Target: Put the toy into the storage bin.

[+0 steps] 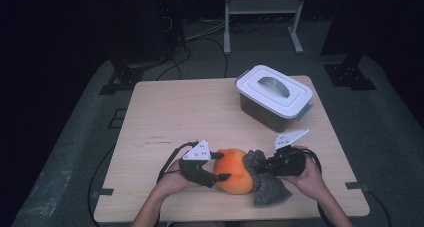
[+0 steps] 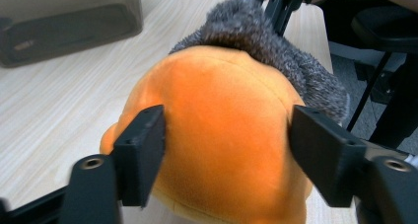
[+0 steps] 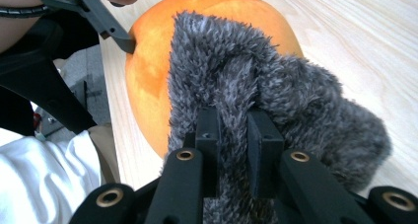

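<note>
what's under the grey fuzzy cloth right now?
The grey fuzzy cloth drapes over one side of the orange plush ball, with its lower end on the wooden table. The right gripper pinches the cloth. The ball's covered side is hidden.

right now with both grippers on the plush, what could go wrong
1. The left gripper clamps the round orange plush toy by its soft sides; the fingers could slide off the smooth fabric if pulled.
2. The right gripper pinches just a small fold of the shaggy grey fuzzy cloth; a tug might slip it free or strain the fabric.
3. Both sit near the wooden table's front edge, so a dropped toy may roll off.
</note>
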`<state>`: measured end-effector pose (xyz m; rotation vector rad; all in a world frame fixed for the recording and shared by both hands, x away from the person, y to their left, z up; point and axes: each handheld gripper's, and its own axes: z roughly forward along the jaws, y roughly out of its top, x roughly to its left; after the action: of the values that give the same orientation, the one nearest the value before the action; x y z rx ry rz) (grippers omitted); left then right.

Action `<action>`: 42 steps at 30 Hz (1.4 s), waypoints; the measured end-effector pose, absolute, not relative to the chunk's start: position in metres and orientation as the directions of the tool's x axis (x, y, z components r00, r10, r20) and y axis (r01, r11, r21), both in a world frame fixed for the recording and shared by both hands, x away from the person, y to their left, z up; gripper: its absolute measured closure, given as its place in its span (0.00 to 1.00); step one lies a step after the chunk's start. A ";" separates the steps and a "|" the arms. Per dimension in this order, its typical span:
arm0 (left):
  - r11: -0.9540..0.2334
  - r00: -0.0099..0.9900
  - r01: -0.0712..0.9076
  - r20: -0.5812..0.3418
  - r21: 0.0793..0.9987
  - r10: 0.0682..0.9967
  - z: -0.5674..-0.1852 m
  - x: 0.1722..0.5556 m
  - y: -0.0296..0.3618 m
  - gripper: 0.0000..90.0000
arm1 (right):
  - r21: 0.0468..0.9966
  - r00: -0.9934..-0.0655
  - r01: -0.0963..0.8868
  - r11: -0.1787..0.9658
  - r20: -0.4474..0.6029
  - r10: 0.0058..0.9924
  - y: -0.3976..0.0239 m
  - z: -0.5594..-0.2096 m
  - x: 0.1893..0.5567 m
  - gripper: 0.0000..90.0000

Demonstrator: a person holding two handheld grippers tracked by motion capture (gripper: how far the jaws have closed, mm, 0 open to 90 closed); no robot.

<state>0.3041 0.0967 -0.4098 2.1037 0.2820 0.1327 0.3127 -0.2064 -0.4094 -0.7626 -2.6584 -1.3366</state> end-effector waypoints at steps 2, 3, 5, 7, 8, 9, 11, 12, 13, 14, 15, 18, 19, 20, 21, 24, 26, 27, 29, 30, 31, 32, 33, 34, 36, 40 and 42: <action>-0.500 0.970 0.130 -0.006 0.856 0.243 -0.408 0.301 0.093 0.36 | 0.745 -0.880 0.445 0.497 0.262 0.396 -0.207 -0.402 0.310 0.86; -0.497 0.972 0.119 0.001 0.860 0.234 -0.407 0.300 0.090 0.36 | 0.757 -0.885 0.433 0.489 0.256 0.388 -0.206 -0.397 0.308 0.86; -0.495 0.975 0.100 0.013 0.863 0.220 -0.406 0.296 0.083 0.36 | 0.782 -0.897 0.406 0.472 0.244 0.368 -0.203 -0.387 0.305 0.86; -0.501 0.978 0.075 0.034 0.862 0.205 -0.403 0.290 0.076 0.35 | 0.793 -0.906 0.382 0.475 0.220 0.361 -0.197 -0.380 0.301 0.86; -0.507 0.978 0.066 0.044 0.859 0.202 -0.403 0.288 0.074 0.33 | 0.794 -0.909 0.376 0.477 0.215 0.358 -0.195 -0.378 0.300 0.86; -0.517 0.979 0.059 0.052 0.854 0.197 -0.402 0.287 0.073 0.32 | 0.791 -0.909 0.376 0.483 0.214 0.356 -0.193 -0.378 0.299 0.86; -0.522 0.979 0.055 0.056 0.851 0.196 -0.400 0.288 0.075 0.29 | 0.782 -0.910 0.380 0.495 0.221 0.350 -0.192 -0.383 0.301 0.86; -0.516 0.979 0.068 0.043 0.854 0.200 -0.400 0.290 0.077 0.27 | 0.778 -0.910 0.383 0.498 0.225 0.349 -0.192 -0.386 0.302 0.86; -0.510 0.977 0.079 0.035 0.856 0.211 -0.399 0.291 0.078 0.24 | 0.769 -0.906 0.394 0.504 0.234 0.351 -0.194 -0.389 0.303 0.86; -0.502 0.974 0.090 0.028 0.860 0.224 -0.398 0.292 0.079 0.22 | 0.763 -0.904 0.401 0.507 0.241 0.353 -0.195 -0.392 0.304 0.86; -0.500 0.973 0.101 0.020 0.860 0.231 -0.399 0.294 0.080 0.21 | 0.760 -0.902 0.409 0.506 0.252 0.351 -0.197 -0.394 0.305 0.86; -0.498 0.973 0.114 0.004 0.860 0.229 -0.403 0.295 0.080 0.26 | 0.747 -0.898 0.421 0.515 0.260 0.356 -0.201 -0.395 0.307 0.86; -0.493 0.974 0.117 -0.002 0.862 0.228 -0.404 0.295 0.079 0.27 | 0.738 -0.898 0.422 0.526 0.258 0.357 -0.203 -0.395 0.308 0.86; -0.488 0.973 0.116 -0.001 0.865 0.230 -0.404 0.294 0.078 0.28 | 0.736 -0.896 0.426 0.527 0.264 0.356 -0.204 -0.394 0.308 0.86; -0.488 0.974 0.115 -0.002 0.866 0.227 -0.405 0.293 0.077 0.28 | 0.737 -0.896 0.428 0.524 0.267 0.355 -0.206 -0.391 0.308 0.86; -0.475 0.976 0.102 0.006 0.874 0.220 -0.404 0.290 0.073 0.29 | 0.757 -0.901 0.413 0.506 0.258 0.349 -0.209 -0.379 0.304 0.86; -0.472 0.977 0.090 0.015 0.877 0.213 -0.404 0.287 0.068 0.29 | 0.777 -0.910 0.393 0.491 0.251 0.331 -0.208 -0.370 0.300 0.86; -0.465 0.977 0.084 0.018 0.882 0.211 -0.403 0.285 0.065 0.29 | 0.786 -0.914 0.383 0.486 0.248 0.321 -0.205 -0.366 0.298 0.86; -0.462 0.979 0.068 0.031 0.884 0.203 -0.402 0.282 0.060 0.29 | 0.800 -0.923 0.366 0.476 0.248 0.294 -0.199 -0.361 0.293 0.86; -0.462 0.979 0.061 0.038 0.885 0.200 -0.402 0.280 0.058 0.28 | 0.801 -0.927 0.356 0.481 0.239 0.289 -0.195 -0.360 0.292 0.86; -0.468 0.979 0.052 0.048 0.882 0.199 -0.402 0.278 0.056 0.28 | 0.795 -0.930 0.350 0.496 0.229 0.289 -0.191 -0.361 0.291 0.86; -0.475 0.979 0.046 0.055 0.879 0.197 -0.402 0.277 0.055 0.28 | 0.786 -0.929 0.353 0.507 0.227 0.293 -0.188 -0.362 0.291 0.86; -0.483 0.980 0.045 0.055 0.875 0.191 -0.402 0.277 0.055 0.28 | 0.784 -0.928 0.355 0.509 0.231 0.291 -0.187 -0.365 0.292 0.86; -0.483 0.981 0.047 0.052 0.874 0.188 -0.403 0.278 0.055 0.28 | 0.781 -0.926 0.361 0.509 0.239 0.291 -0.187 -0.368 0.294 0.86; -0.486 0.982 0.046 0.050 0.873 0.183 -0.405 0.279 0.057 0.28 | 0.777 -0.922 0.374 0.506 0.251 0.295 -0.191 -0.370 0.296 0.86; -0.504 0.981 0.033 0.069 0.863 0.183 -0.406 0.280 0.060 0.28 | 0.780 -0.908 0.395 0.485 0.252 0.334 -0.201 -0.372 0.300 0.85; -0.504 0.981 0.038 0.065 0.863 0.184 -0.406 0.280 0.061 0.28 | 0.780 -0.899 0.415 0.468 0.273 0.342 -0.204 -0.376 0.303 0.85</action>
<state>0.2802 0.0605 -0.4061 2.0952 0.1558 0.1801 0.3031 -0.2044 -0.3757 -0.6784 -2.6242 -1.4281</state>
